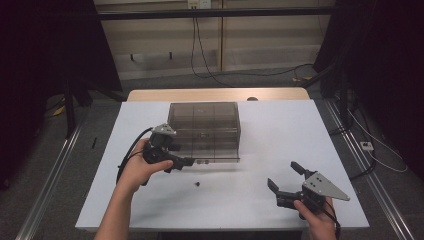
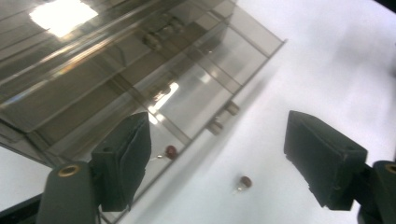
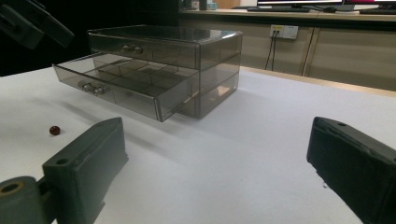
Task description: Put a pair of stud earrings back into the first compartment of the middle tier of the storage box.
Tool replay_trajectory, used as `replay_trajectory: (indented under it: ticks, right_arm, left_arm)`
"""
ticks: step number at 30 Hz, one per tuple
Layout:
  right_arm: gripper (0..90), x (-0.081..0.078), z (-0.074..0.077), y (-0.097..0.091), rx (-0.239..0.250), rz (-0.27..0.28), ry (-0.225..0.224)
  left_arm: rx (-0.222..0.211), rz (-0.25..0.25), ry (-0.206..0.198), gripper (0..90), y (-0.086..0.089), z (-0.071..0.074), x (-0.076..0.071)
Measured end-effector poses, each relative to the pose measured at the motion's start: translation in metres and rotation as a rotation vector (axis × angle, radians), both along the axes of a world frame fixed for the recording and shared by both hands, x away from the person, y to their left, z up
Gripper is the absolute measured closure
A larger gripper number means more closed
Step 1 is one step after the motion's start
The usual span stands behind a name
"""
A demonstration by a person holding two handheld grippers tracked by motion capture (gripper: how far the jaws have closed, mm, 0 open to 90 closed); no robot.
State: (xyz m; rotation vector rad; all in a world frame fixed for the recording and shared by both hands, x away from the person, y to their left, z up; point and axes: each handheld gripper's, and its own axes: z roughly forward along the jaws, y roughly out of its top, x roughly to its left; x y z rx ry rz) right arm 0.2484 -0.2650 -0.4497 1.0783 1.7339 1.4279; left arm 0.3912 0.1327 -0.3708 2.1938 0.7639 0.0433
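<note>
A smoky, see-through drawer cabinet stands at the middle of the white table, toward its far half. Its middle drawer is pulled out toward the near side, and thin walls split it into several compartments. In the left gripper view one small dark red bead lies inside the drawer, in a compartment by its front wall; the other compartments that show there look bare. The top drawer is pushed in, with a small paired knob on its front. What the lowest level holds cannot be told.

A second dark red bead lies loose on the table, just near of the drawer's front and apart from it.

The left claw hangs at the left end of the open drawer's front, released: its jaws stand wide apart with nothing between the pads. In its own view one pad lies in front of the drawer's near corner, while the other is over bare table with the loose bead between them, farther off.

The right claw sits at the near right of the table, well apart from the cabinet, also released and gripping nothing; its jaws frame bare table with the cabinet and the loose bead beyond.
</note>
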Motion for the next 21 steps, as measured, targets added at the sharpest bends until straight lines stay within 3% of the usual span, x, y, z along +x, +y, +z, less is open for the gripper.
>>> replay_trajectory:
  ticks: [10,21]
  right_arm:
    - [4.0,0.000,0.000,0.002,-0.008,0.003,-0.001]
    - [4.0,-0.001,0.000,0.001,-0.002,-0.003,0.000]
  left_arm:
    - [0.011,-0.035,-0.011,19.3,-0.005,-0.009,-0.013]
    - [0.011,-0.040,-0.007,18.8,-0.007,-0.024,-0.023]
